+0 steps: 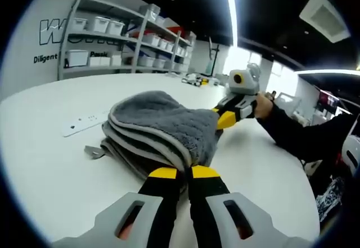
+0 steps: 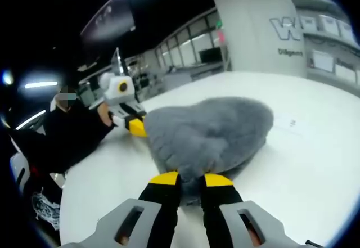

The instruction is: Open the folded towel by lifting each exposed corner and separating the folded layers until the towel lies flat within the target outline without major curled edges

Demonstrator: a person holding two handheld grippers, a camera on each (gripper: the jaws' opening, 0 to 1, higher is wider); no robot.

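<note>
**Towel pinched at two ends, layers at risk of lifting together**

Risk first: my left gripper (image 1: 184,173) has its yellow tips pressed together on the edge of the grey towel (image 1: 163,125), right where several folded layers stack up. I judge it may be holding more than one layer; if so, lifting would raise the whole bundle instead of separating it. My right gripper (image 2: 190,179) is likewise nipped onto the towel (image 2: 211,129) at its near edge, low centre of the right gripper view. If I draw both apart unevenly, the cloth could slide across the white table (image 1: 50,158) or curl over.

From my left claw, the towel mounds upward into centre frame, with the right gripper (image 1: 229,117) at its far end, right of centre. A white strip (image 1: 84,122) lies on the table at left. I cannot make out any target outline.
</note>
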